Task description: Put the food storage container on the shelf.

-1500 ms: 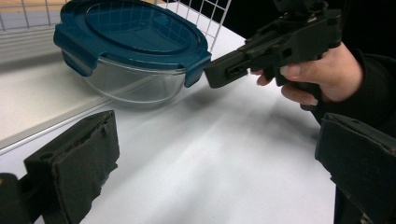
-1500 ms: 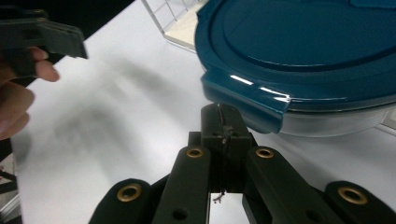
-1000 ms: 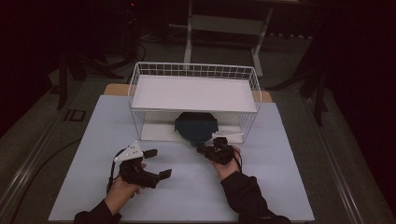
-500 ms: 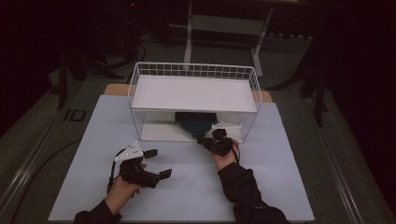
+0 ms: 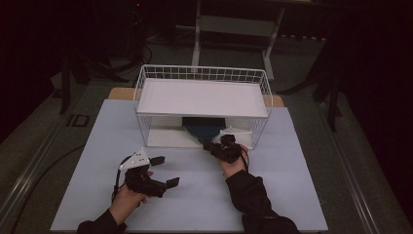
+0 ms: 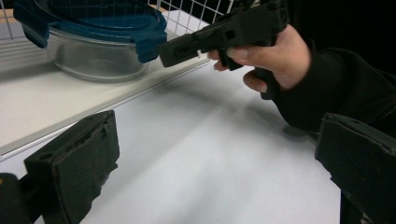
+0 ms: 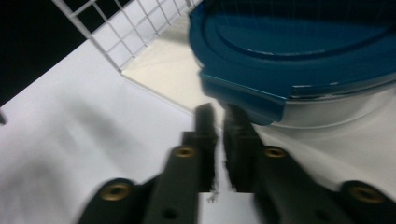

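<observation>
The glass bowl (image 6: pixel 95 58) with its blue snap lid (image 7: pixel 299 56) sits on the lower shelf of the white wire rack (image 5: pixel 202 78), mostly hidden under the top shelf. Right gripper (image 7: pixel 218 122) jaws are nearly pressed together at the lid's clip, gripping nothing; left gripper (image 5: pixel 161 171) spread wide over the white table (image 5: pixel 292 195).

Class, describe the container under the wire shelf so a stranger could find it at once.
Find the white wire shelf at the table's far side. On its lower board sits a clear glass container, just ahead of the right tongs. Its dark blue clip-on lid sets it apart from the white surroundings.
</observation>
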Demonstrator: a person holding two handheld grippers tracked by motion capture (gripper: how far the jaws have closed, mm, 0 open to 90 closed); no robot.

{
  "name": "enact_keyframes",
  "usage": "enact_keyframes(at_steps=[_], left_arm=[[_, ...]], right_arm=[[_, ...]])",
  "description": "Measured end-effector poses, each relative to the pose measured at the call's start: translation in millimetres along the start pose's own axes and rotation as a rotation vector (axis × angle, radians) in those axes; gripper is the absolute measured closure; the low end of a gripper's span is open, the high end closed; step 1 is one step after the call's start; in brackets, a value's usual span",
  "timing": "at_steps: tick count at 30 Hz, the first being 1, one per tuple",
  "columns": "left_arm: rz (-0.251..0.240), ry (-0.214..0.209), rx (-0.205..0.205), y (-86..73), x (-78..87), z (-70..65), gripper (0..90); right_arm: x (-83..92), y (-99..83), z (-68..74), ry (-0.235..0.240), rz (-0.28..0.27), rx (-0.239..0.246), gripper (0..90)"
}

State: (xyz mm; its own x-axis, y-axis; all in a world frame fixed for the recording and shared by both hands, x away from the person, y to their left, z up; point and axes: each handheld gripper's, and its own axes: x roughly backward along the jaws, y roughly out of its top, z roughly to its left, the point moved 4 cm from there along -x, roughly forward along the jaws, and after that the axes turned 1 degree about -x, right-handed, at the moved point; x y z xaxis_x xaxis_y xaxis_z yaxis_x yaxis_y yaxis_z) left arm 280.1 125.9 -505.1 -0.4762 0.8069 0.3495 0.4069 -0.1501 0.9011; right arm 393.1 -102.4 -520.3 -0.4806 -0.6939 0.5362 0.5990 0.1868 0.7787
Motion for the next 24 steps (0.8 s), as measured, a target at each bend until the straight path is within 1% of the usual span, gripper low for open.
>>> enact_keyframes(at_steps=[1, 3, 5, 6, 7, 8, 9, 11, 12, 13, 14, 16, 17, 20, 24], left_arm=[[-0.001, -0.002, 0.001, 0.2, 0.1, -0.3, 0.0], [-0.001, -0.001, -0.007, 0.6, 0.5, -1.0, 0.0], [-0.003, -0.001, -0.015, 0.9, 1.3, -2.3, 0.0], [-0.003, -0.003, -0.018, 1.0, 1.4, -2.8, 0.0], [-0.003, -0.003, -0.018, 1.0, 1.4, -2.8, 0.0], [-0.007, -0.005, -0.018, 1.0, 1.8, -4.0, 0.0], [-0.004, -0.005, -0.02, 1.0, 1.8, -4.3, 0.0], [-0.005, -0.005, -0.023, 1.0, 1.9, -4.6, 0.0], [-0.004, -0.006, -0.023, 1.2, 2.0, -4.8, 0.0], [-0.004, -0.006, -0.023, 1.3, 2.0, -4.9, 0.0], [-0.009, -0.006, -0.026, 1.5, 2.3, -5.3, 0.0], [-0.009, -0.009, -0.026, 1.3, 2.4, -5.5, 0.0], [-0.01, -0.009, -0.025, 1.0, 2.2, -5.6, 0.0], [-0.005, -0.008, -0.023, 0.0, 1.4, -5.2, 0.0], [-0.002, -0.008, -0.021, -0.5, 0.9, -4.8, 0.0]], right_arm=[[5.5, -0.4, 3.3, 0.014, -0.015, 0.01, 70.1], [11.0, -0.9, 5.6, 0.014, -0.039, 0.025, 53.7], [16.2, -1.8, 7.2, 0.018, -0.059, 0.031, 41.7], [19.3, -2.4, 7.8, 0.023, -0.079, 0.027, 35.8], [22.0, -3.2, 8.9, 0.031, -0.088, 0.024, 30.6], [24.6, -4.6, 10.3, 0.042, -0.088, 0.04, 24.4], [27.3, -5.3, 11.5, 0.044, -0.106, 0.058, 20.9], [29.8, -6.3, 13.0, 0.042, -0.113, 0.067, 20.3], [32.2, -8.0, 14.0, 0.05, -0.106, 0.079, 18.8], [35.4, -9.8, 15.4, 0.053, -0.113, 0.085, 17.6], [40.4, -13.7, 16.7, 0.049, -0.114, 0.09, 17.4], [42.3, -15.3, 17.1, 0.045, -0.114, 0.094, 17.3], [47.5, -19.6, 17.9, 0.04, -0.113, 0.107, 17.4], [54.1, -26.4, 17.9, 0.041, -0.103, 0.114, 17.4], [59.7, -32.3, 17.0, 0.034, -0.103, 0.116, 17.4]])
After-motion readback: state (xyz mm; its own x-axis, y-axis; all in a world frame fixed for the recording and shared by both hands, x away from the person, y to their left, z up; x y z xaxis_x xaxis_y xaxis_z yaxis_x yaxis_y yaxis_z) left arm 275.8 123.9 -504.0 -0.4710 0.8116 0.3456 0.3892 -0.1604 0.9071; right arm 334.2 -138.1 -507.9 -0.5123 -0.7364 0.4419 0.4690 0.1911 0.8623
